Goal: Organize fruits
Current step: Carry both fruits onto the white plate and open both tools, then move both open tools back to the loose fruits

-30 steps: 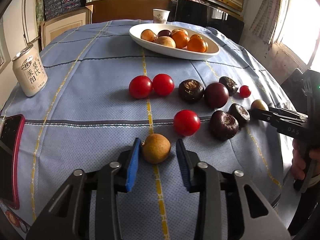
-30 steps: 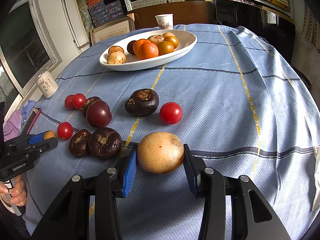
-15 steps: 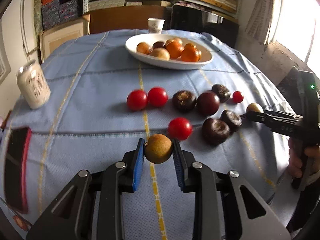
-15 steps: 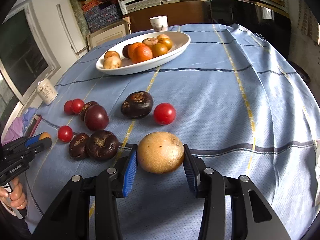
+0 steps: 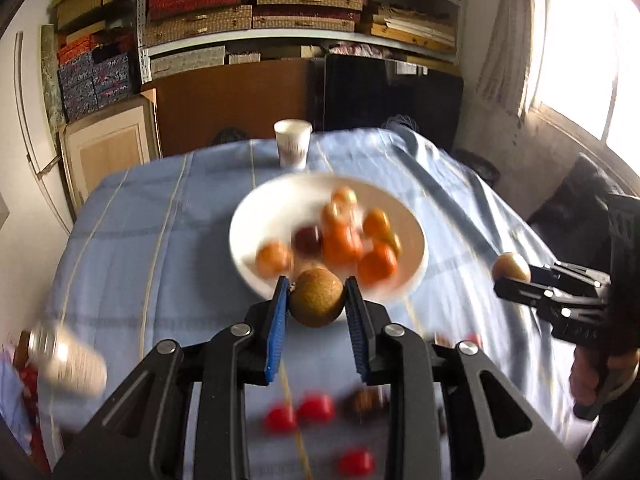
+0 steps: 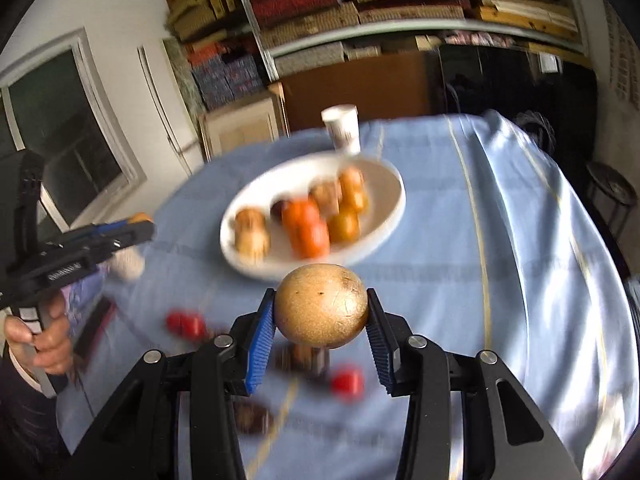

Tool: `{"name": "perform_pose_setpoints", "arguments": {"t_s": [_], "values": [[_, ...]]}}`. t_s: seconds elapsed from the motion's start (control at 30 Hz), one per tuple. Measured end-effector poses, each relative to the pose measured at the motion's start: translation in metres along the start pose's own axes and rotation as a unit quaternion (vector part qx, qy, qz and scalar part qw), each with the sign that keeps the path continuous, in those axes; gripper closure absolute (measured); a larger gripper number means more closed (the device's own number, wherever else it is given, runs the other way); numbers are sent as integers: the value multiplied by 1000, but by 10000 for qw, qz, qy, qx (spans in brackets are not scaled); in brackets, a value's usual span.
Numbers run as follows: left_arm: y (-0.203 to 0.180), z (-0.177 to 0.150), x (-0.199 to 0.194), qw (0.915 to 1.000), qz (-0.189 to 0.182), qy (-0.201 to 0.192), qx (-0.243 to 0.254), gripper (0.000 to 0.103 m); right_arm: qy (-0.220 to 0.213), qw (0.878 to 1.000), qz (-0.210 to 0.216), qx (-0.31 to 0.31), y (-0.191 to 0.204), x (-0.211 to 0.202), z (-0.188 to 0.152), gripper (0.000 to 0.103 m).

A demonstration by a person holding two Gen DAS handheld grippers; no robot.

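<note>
The left gripper (image 5: 317, 298) is clamped on a small round brown fruit (image 5: 317, 297) with a rough, matte, russet skin and a tiny stem nub toward the left blue pad (image 5: 277, 330); the fruit sits right at the fingertips, pinched on both sides and held in the air above the blue checked tablecloth (image 5: 132, 240). The right gripper (image 6: 321, 312) grips a larger golden-tan round fruit (image 6: 321, 306), smooth with fine cracks and a few dark specks, also pressed between both ribbed blue pads (image 6: 259, 344) at their tips and clear of the cloth. Just beyond each pair of fingers lies the white oval dish (image 5: 248, 256), which already holds oranges (image 5: 376, 266), a dark plum-like fruit (image 5: 307, 240) and a couple of tan fruits, all smeared by motion blur so their kinds are hard to settle. Beyond the dish stands a white paper cup (image 5: 293, 148). Below and behind the left fingers, small red tomatoes (image 5: 316, 408) and a dark brown fruit (image 5: 366, 400) show on the cloth as blurred patches, partly hidden by the gripper's black frame; the same holds beneath the right fingers, where red tomatoes (image 6: 347, 382) and dark fruits are half covered. A drink can (image 5: 68, 360) off to the left of the left fingers is blurred past reading. In the right wrist view the left gripper's fruit is barely visible at the tips.
</note>
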State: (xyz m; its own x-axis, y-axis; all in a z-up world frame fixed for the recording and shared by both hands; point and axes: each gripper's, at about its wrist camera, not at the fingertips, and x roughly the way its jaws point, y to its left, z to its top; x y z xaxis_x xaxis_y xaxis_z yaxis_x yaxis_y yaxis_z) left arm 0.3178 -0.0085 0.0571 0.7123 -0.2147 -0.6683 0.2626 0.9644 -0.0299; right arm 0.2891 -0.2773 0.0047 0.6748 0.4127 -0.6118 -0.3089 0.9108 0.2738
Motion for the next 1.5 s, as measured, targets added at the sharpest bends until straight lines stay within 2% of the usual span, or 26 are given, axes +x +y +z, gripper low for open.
{"name": "perform_pose_setpoints", "arguments": {"t_s": [0.07, 0.17, 0.3, 0.43, 0.53, 0.6, 0.63, 0.67, 0.7, 0.8, 0.83, 0.87, 0.93, 1.0, 1.13, 1.23, 1.37, 1.4, 1.5], "values": [[5, 25, 26, 9999, -23, 77, -136, 76, -73, 10000, 3, 65, -4, 19, 22, 59], [10, 45, 57, 9996, 88, 189, -213, 76, -87, 9998, 32, 200, -11, 49, 49, 59], [21, 64, 101, 9985, 233, 384, -326, 76, -101, 9997, -188, -93, -4, 83, 73, 59], [32, 72, 139, 9964, 388, 612, -430, 76, 99, 9996, -239, -62, -4, 109, 82, 59], [38, 70, 153, 9954, 446, 708, -462, 75, 231, 9992, -316, -97, -4, 124, 83, 58], [40, 69, 156, 9951, 491, 703, -494, 68, 251, 9990, -356, -126, -3, 128, 82, 56], [40, 68, 154, 9949, 532, 685, -511, 50, 241, 9989, -352, -174, -1, 127, 82, 53], [40, 67, 151, 9947, 601, 644, -526, 34, 206, 9988, -381, -213, 0, 126, 81, 43], [40, 66, 146, 9945, 706, 549, -538, 29, 167, 9987, -424, -239, 1, 123, 81, 37], [35, 62, 127, 9950, 797, 394, -446, 21, 42, 9982, -456, -386, 8, 108, 78, 31], [34, 60, 121, 9950, 825, 364, -434, 12, 22, 9978, -492, -451, 11, 102, 77, 30], [32, 58, 112, 9949, 858, 285, -437, 9, 7, 9975, -513, -484, 13, 99, 76, 27], [27, 53, 91, 9952, 893, 120, -390, 7, -34, 9970, -539, -563, 18, 87, 71, 22], [22, 46, 71, 9954, 890, 6, -350, 5, -88, 9966, -582, -571, 21, 73, 64, 13], [10, 21, 26, 9955, 851, -187, -363, 5, -197, 9957, -714, -554, 28, 48, 46, 8], [6, -6, -1, 9945, 866, -367, -453, 5, -508, 9928, -968, -487, 28, 29, 26, 5], [9, -53, -24, 9933, 911, -483, -520, 5, -925, 9918, -856, -225, 10, 11, -11, 4], [11, -65, -25, 9929, 946, -440, -577, 5, -888, 9926, -818, -123, 5, 11, -16, 3], [17, -86, -23, 9929, 931, -226, -702, 5, -419, 9962, -732, 205, -11, 19, -27, 3]]}}
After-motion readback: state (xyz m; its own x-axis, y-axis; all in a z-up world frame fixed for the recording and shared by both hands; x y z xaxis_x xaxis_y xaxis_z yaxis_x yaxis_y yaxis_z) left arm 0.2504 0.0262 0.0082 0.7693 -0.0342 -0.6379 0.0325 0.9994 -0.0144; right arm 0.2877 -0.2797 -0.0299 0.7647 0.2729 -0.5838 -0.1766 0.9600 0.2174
